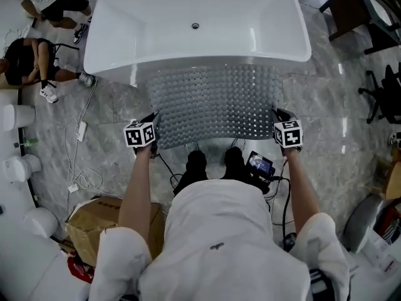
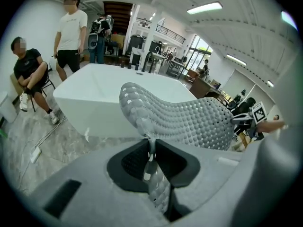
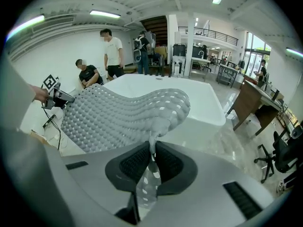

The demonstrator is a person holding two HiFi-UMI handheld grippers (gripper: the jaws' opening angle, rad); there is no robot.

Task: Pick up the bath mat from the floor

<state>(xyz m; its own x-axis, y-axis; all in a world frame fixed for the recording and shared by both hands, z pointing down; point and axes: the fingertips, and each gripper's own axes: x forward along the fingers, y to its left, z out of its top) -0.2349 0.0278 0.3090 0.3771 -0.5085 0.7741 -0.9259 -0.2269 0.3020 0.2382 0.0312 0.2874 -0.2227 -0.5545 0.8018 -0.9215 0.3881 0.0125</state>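
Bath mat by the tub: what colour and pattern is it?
The bath mat is grey, with rows of bumps and holes; head view shows it best.

White bathtub (image 1: 197,27) straight ahead of me, dark drain (image 1: 195,26) in its bottom. Grey marble floor (image 1: 332,105) all round. To my left, seated person (image 1: 25,61) in black top and white sneakers. Second person (image 1: 53,2) in white shirt and black shorts stands just beside. White cable with power strip (image 1: 81,130) trails over floor on my left. Cardboard box (image 1: 94,224) low on my left. Small lit screen (image 1: 259,164) by my feet. Black office chair (image 1: 382,96) at right edge, dark table (image 1: 348,5) beyond it.
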